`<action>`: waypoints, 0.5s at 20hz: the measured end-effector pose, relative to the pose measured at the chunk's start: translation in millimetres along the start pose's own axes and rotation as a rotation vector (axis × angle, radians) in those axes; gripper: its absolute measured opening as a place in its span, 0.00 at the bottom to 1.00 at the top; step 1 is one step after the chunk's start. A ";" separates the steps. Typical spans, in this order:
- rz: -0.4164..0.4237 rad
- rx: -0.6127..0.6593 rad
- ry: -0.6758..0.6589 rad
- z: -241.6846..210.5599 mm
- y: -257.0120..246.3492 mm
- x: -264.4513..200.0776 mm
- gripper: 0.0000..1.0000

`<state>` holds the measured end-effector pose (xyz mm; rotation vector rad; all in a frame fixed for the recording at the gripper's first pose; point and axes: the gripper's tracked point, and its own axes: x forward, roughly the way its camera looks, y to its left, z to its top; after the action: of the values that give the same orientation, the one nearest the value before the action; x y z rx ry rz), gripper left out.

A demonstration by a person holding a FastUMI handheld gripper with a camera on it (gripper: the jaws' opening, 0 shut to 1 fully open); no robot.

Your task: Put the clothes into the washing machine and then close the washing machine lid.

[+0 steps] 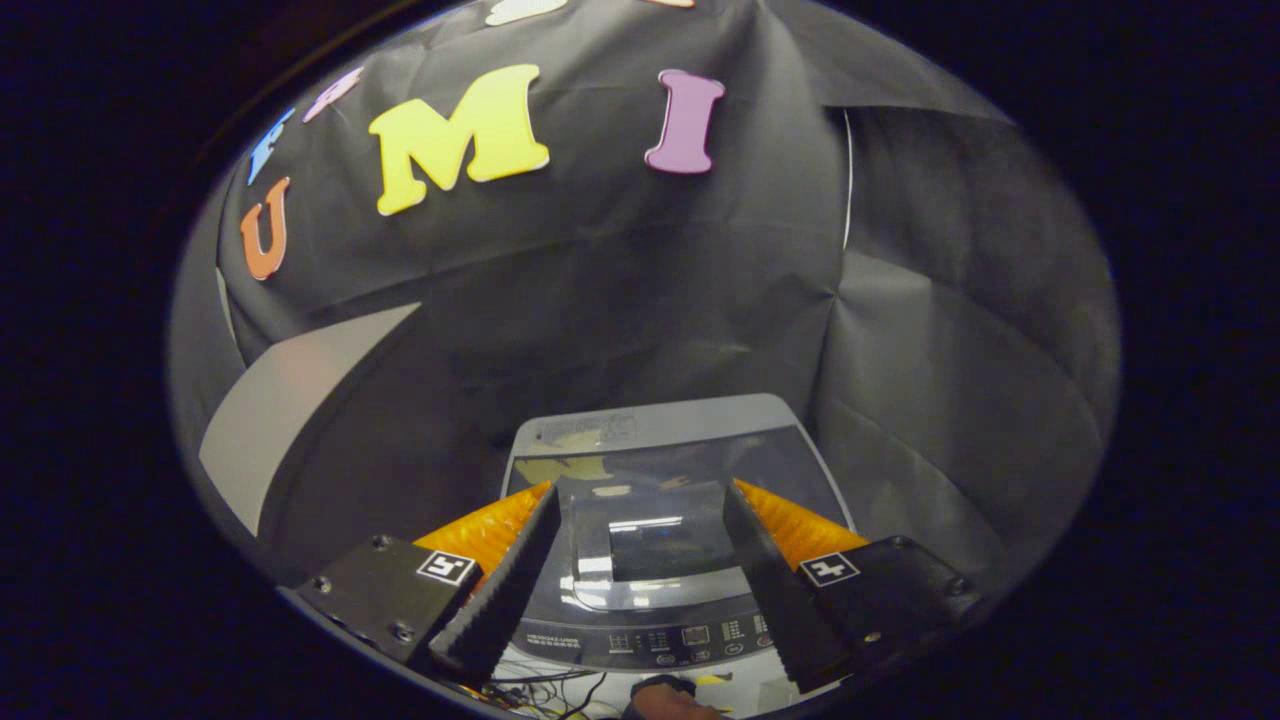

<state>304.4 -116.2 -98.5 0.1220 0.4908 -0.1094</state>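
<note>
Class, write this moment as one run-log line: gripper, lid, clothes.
gripper: open, holding nothing | washing machine: beyond fingers | lid: down | clothes: cannot tell

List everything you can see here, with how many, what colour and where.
washing machine: one, grey, standing beyond the fingers against the booth wall
lid: one, dark glass in a grey frame, lying shut on top of the washing machine, seen between the fingers
control panel: one, dark strip with small buttons, on the washing machine's near edge
cables: a few, dark, below the control panel
booth wall: one, black cloth, behind and beside the washing machine
gripper: one, fingers spread apart, holding nothing
</note>
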 end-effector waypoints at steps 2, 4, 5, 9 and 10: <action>-0.011 -0.020 -0.050 1.0 1.7 -22.8 1.00; -0.009 -0.037 -0.109 0.9 5.8 -49.9 1.00; 0.001 -0.036 -0.140 0.3 9.3 -63.0 1.00; 0.026 -0.008 -0.216 -10.9 15.0 -121.9 1.00; 0.028 -0.006 -0.239 -10.1 14.0 -139.5 1.00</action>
<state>179.4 -90.4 -39.7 0.1083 0.2512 -0.0933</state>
